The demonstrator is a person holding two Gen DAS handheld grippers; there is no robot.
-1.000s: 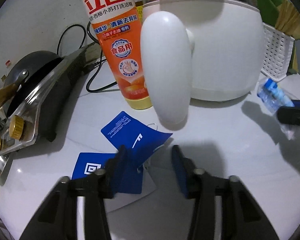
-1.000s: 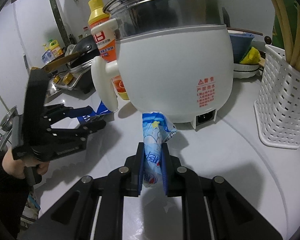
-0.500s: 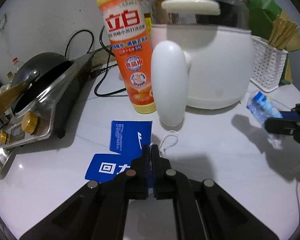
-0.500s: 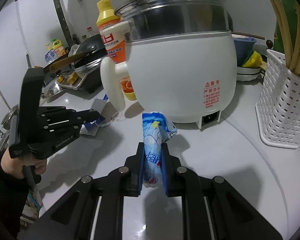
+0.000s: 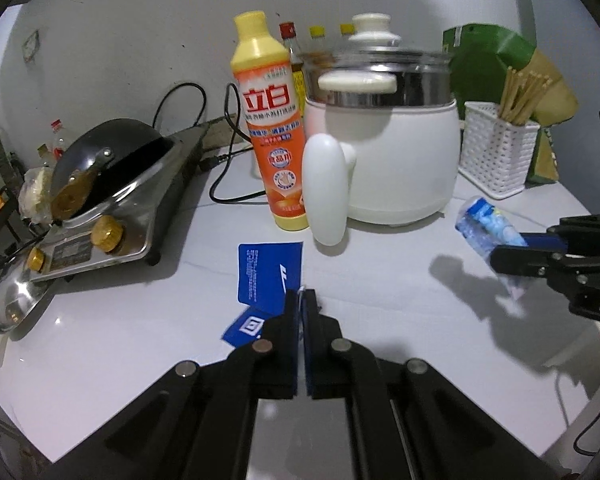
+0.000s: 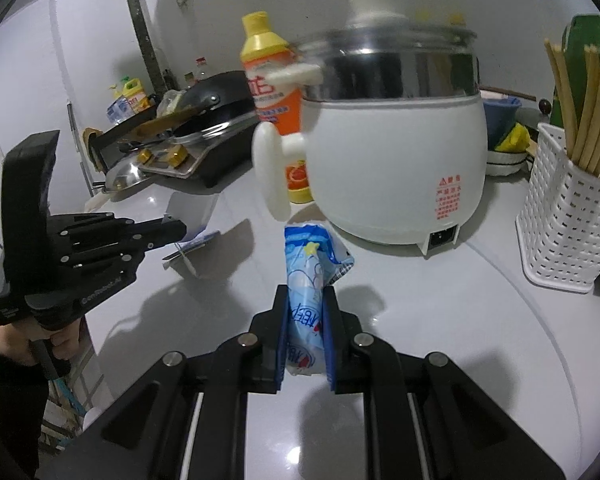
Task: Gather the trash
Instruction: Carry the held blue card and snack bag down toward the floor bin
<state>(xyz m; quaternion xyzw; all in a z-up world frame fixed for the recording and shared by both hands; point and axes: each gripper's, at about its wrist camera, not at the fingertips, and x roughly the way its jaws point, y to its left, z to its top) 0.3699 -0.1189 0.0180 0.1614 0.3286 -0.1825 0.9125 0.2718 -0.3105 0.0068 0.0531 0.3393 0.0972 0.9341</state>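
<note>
My left gripper (image 5: 301,296) is shut on blue paper tags (image 5: 269,271), held above the white counter; a second blue tag (image 5: 244,326) hangs lower left of the fingers. In the right wrist view the left gripper (image 6: 176,230) holds the tags (image 6: 192,242) at the left. My right gripper (image 6: 306,300) is shut on a light blue plastic wrapper (image 6: 306,276), lifted above the counter. That wrapper (image 5: 486,224) and the right gripper (image 5: 500,250) show at the right of the left wrist view.
A white electric cooker (image 5: 384,160) with a long handle (image 5: 326,190) stands mid-counter beside an orange dish-soap bottle (image 5: 274,128). A gas stove with a black wok (image 5: 108,176) is at the left. A white chopstick basket (image 5: 496,152) stands at the right.
My left gripper closed on the blue tags and lifted them off the counter, pulling back from the cooker. My right gripper has kept hold of the wrapper and also drew back.
</note>
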